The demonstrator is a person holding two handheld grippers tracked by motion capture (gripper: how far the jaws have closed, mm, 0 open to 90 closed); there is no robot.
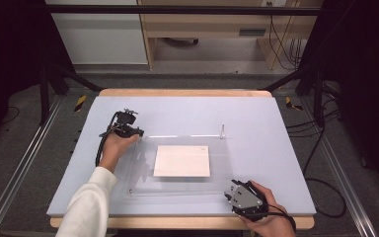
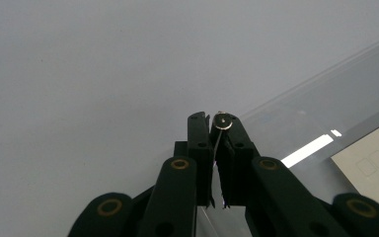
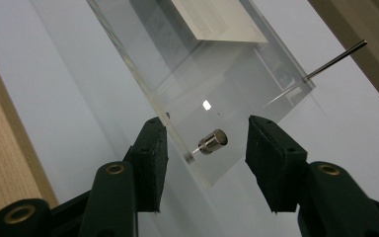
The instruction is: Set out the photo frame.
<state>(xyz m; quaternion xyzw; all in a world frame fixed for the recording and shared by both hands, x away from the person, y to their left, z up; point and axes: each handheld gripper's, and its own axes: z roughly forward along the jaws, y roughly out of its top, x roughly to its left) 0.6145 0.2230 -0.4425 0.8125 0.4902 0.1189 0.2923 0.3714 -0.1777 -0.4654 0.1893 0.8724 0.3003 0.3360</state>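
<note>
A: Jaws first: the left gripper (image 2: 217, 129) is pinched tight on a pin (image 2: 222, 122) at the plate's (image 1: 143, 185) far left corner; the right gripper (image 3: 205, 143) gapes wide around a cap (image 3: 213, 140) at the near right corner.

B: So standoffs are being undone?

A: Likely. Next, close squarely on that cap.

B: Anything unclear?

A: Threads and the clear plate's edges.

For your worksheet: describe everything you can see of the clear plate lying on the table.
The clear plate looks like thick acrylic, rectangular, lying flat on the lilac mat. A white card shows at its middle. Metal posts stand at its corners: a thin pin far right, a short silver stud between the open right gripper jaws. The left gripper pinches the far-left post.
</note>
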